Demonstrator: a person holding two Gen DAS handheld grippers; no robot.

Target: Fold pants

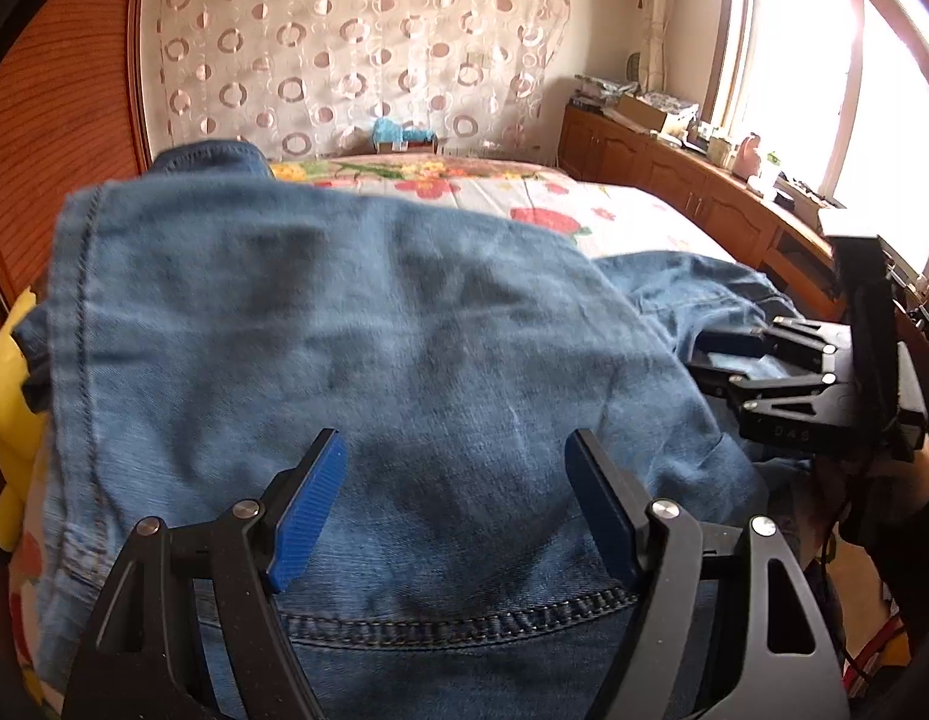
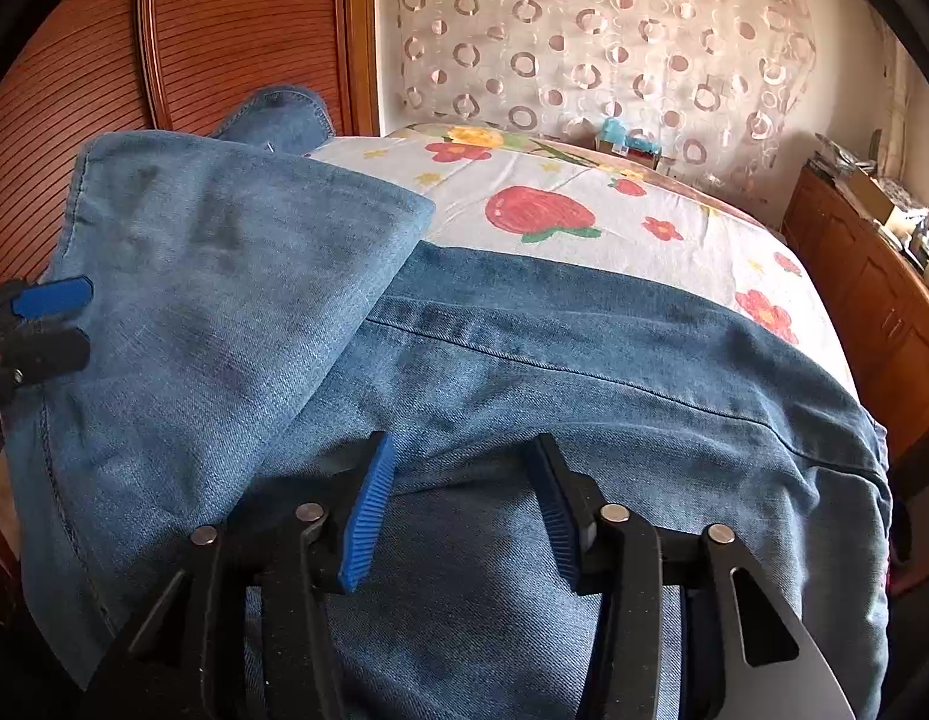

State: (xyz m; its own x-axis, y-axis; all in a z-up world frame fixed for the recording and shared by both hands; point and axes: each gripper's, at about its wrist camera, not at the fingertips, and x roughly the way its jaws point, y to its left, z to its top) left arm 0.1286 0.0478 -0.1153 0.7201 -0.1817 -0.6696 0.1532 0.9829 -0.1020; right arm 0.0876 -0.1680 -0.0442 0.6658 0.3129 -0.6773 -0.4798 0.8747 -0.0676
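Blue denim pants (image 1: pixel 356 324) lie on a bed with a flower-print sheet (image 1: pixel 584 204). One light-blue leg part (image 2: pixel 212 276) is folded over the darker part (image 2: pixel 614 360), which runs to the right. My left gripper (image 1: pixel 455 480) hovers open just above the folded denim, with nothing between its blue pads (image 1: pixel 311 510). It also shows at the left edge of the right wrist view (image 2: pixel 50 324). My right gripper (image 2: pixel 464 504) stands open over the near denim, its pads apart and pressing on no cloth. In the left wrist view the right gripper (image 1: pixel 713 363) sits at the pants' right end.
A slatted wooden wardrobe (image 2: pixel 236 30) rises left of the bed. A circle-patterned curtain (image 1: pixel 356 48) hangs behind it. Along the right runs a low wooden cabinet (image 1: pixel 674 180) with clutter under a bright window. A yellow plush toy (image 1: pixel 8 372) lies at the bed's left edge.
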